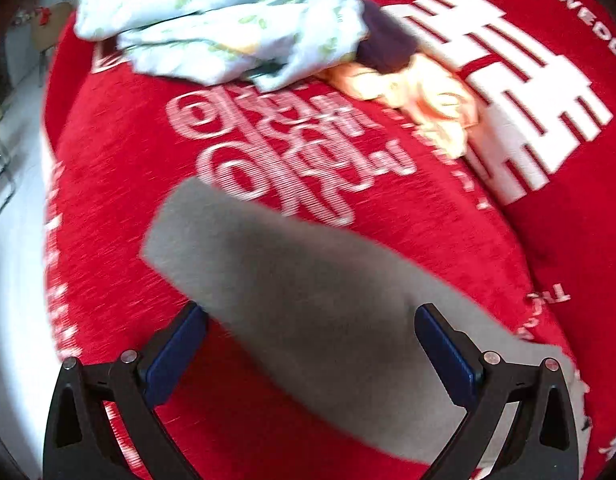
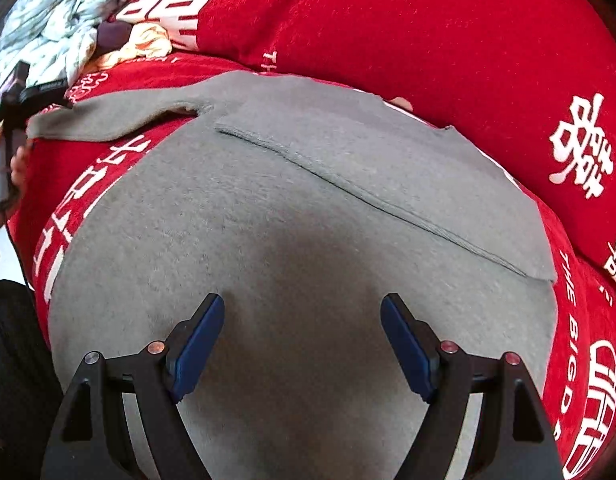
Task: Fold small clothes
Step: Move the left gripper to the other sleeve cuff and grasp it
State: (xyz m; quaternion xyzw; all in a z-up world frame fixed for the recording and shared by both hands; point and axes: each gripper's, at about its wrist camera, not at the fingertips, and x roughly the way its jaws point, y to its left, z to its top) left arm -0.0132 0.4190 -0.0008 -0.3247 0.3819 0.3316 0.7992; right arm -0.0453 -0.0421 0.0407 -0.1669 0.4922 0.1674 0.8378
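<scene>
A grey knit garment lies flat on the red sofa cover, one sleeve stretched out to the left and the other side folded over its body. My right gripper hovers open just above the garment's middle, nothing between its blue pads. In the left wrist view that grey sleeve runs diagonally across the red cover. My left gripper stands open over it, one finger on each side of the sleeve. The left wrist view is motion-blurred.
A heap of pale printed clothes, a dark purple item and a peach item lie at the far end of the red cover. The red backrest cushion rises behind the garment. A hand holding the left gripper shows at left.
</scene>
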